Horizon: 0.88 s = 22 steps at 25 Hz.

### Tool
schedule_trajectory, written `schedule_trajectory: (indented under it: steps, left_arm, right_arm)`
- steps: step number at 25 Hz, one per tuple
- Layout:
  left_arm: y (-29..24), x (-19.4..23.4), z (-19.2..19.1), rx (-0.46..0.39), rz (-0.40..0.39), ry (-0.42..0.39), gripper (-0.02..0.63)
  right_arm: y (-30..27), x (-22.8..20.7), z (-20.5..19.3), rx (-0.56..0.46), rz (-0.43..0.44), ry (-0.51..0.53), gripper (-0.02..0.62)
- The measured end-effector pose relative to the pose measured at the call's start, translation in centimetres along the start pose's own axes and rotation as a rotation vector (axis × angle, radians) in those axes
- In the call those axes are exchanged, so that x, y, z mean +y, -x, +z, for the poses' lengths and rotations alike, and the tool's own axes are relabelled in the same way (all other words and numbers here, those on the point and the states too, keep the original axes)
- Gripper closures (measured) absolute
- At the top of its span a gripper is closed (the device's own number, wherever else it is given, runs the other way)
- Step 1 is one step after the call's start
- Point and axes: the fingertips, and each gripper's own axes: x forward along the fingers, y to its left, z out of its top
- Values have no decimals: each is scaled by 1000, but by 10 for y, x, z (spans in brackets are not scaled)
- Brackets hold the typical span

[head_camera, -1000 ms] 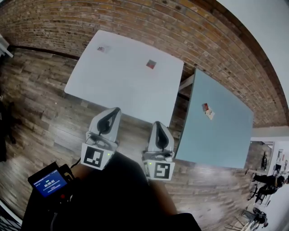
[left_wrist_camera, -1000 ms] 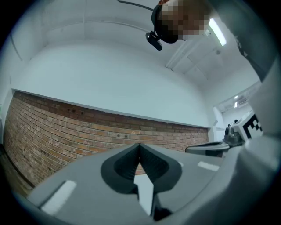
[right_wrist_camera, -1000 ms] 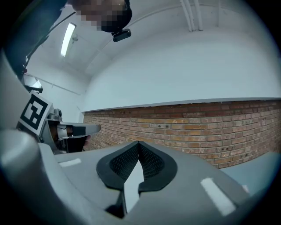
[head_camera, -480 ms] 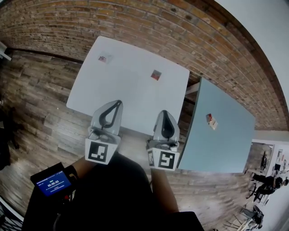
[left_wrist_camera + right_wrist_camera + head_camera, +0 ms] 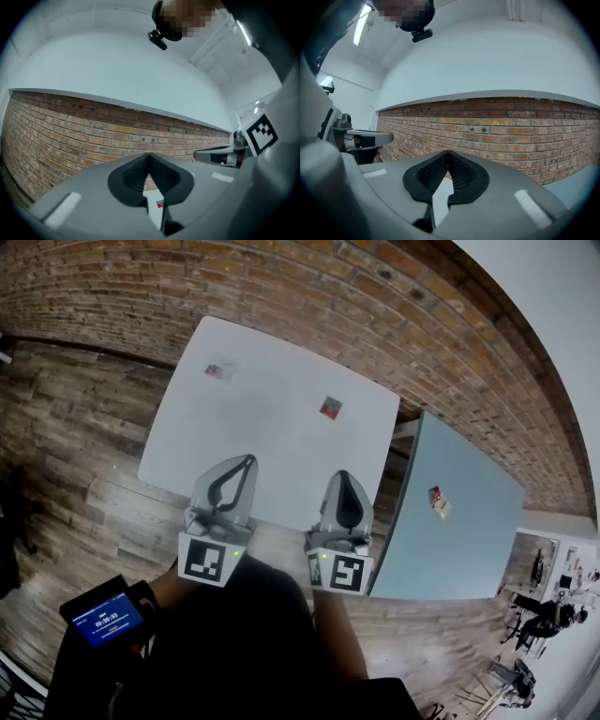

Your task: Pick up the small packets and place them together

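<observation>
My L gripper (image 5: 247,461) and R gripper (image 5: 343,476) are both closed tight w/ nothing in them, side by side over the near edge of the white table (image 5: 272,427). On that table the red packet (image 5: 329,408) lies ahead of R, well apart from the pale packet (image 5: 219,369) nr the far-left corner. The 3rd packet (image 5: 437,502) sits on the blue-grey table (image 5: 459,545) to my right.

Left gripper (image 5: 249,461) and right gripper (image 5: 342,476): light grey moulded shells, each tapering to a point around a black teardrop-shaped recess. Pads (image 5: 133,177): black, with a fine cross-hatched texture. Each shell base carries a white marker cube (image 5: 208,562) printed with black squares. On the left cube, a green lamp (image 5: 234,555) glows at 2 o'clock. Clothing (image 5: 234,643): dark. At 8 o'clock in the head view is a black device (image 5: 103,620) with a blue screen.
</observation>
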Motion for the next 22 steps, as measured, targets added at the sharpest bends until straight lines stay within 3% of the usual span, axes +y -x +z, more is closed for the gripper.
schedule_trajectory:
  steps: [4,9,17,22]
  left_arm:
    - [-16,17,-14,21,-29,19,606]
    - [-12,23,-16,26,-31,39,606]
    - [-19,23,-22,57,-21,59,606]
    - [-30,22,-16,44,11,27,606]
  right_arm:
    - [-26,2,-9,23,-27,3,592]
    - [-19,5,-7,31,-58,7,592]
    - [-29,-3,-5,40,-33,0,592]
    - [-40,-17,-3,28,-5,5,592]
